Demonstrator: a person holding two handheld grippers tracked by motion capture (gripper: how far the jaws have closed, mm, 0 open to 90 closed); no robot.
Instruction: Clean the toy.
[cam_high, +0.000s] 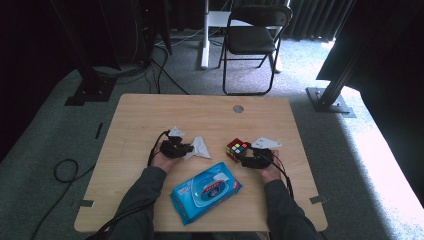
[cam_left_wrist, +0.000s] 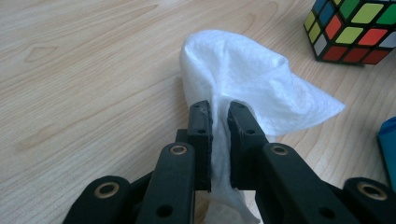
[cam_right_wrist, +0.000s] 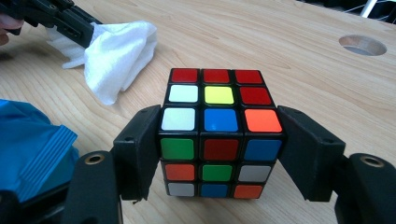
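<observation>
Our left hand-held gripper (cam_left_wrist: 219, 109) has its jaws drawn nearly together on a white wipe (cam_left_wrist: 252, 79), the cloth pinched between the pads and bunched up ahead of them over the wooden surface (cam_left_wrist: 84, 70). Our right hand-held gripper (cam_right_wrist: 219, 140) has its jaws spread to the width of a colour cube (cam_right_wrist: 215, 133) and pressed against its two sides, so the cube is clamped and stands on the surface. From above, the left hand-held gripper (cam_high: 176, 148) and the wipe (cam_high: 200, 148) sit near the middle of the surface, and the right hand-held gripper (cam_high: 256, 159) with the cube (cam_high: 237, 149) lies to their right, a bare strip of wood between wipe and cube. A blue pack of wipes (cam_high: 206, 191) lies nearer to us, between our forearms, and beyond each hand we see a grey three-cornered plate

We judge the work to be wiping the cube. What seems done: a wipe is out of the pack and gripped, and the cube is steadied. What is left: bringing the wipe across to the cube and rubbing its faces, since the cloth is not yet touching it
</observation>
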